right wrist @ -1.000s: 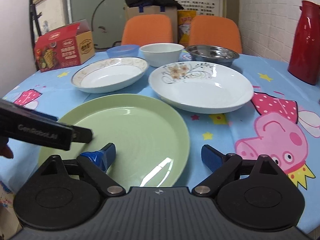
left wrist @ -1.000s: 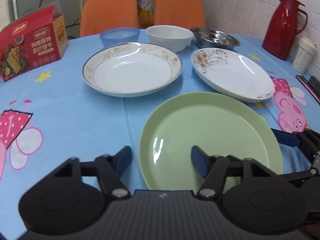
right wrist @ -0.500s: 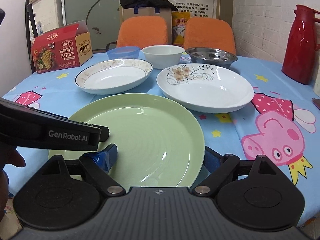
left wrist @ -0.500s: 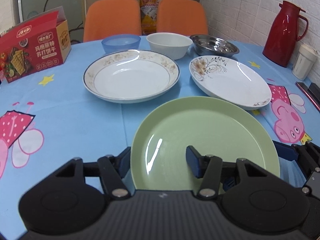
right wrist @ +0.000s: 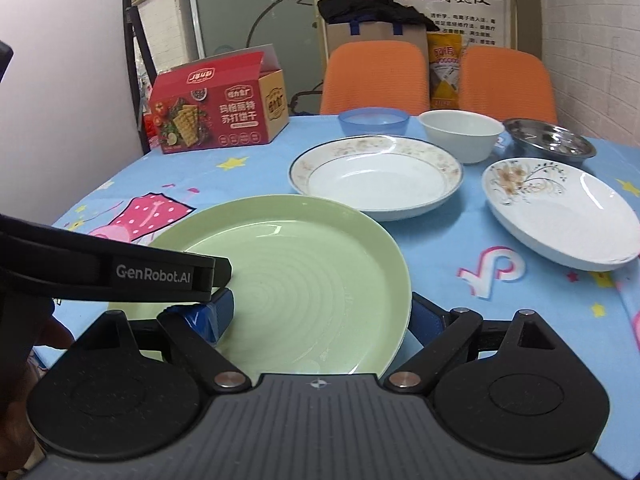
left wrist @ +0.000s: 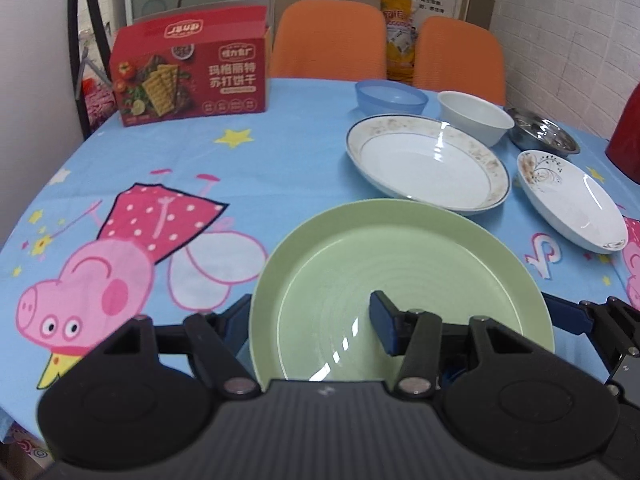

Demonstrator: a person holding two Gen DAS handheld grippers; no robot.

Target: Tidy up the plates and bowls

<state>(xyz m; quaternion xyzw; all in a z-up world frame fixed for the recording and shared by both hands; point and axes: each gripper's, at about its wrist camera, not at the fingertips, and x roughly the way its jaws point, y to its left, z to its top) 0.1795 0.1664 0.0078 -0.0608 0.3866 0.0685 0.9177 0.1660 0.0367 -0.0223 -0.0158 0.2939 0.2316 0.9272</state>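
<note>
A green plate [left wrist: 400,276] is held off the table by both grippers. My left gripper [left wrist: 308,320] is shut on its near left rim, one finger above and one beneath. My right gripper [right wrist: 320,316] is shut on its near right rim [right wrist: 320,264] the same way. Farther back lie a gold-rimmed white plate [left wrist: 428,164] [right wrist: 376,176] and a flower-patterned plate [left wrist: 572,200] [right wrist: 560,212]. Behind them stand a blue bowl [left wrist: 390,96] [right wrist: 374,120], a white bowl [left wrist: 474,116] [right wrist: 460,132] and a steel bowl [left wrist: 544,132] [right wrist: 550,142].
A red cracker box [left wrist: 192,76] [right wrist: 216,112] stands at the back left of the blue cartoon tablecloth [left wrist: 160,184]. Two orange chairs [right wrist: 376,76] are behind the table. A red thermos [left wrist: 628,136] is at the right edge.
Both grippers have lifted the green plate and swung it left. The view now takes in more of the table's left side and the cracker box.
</note>
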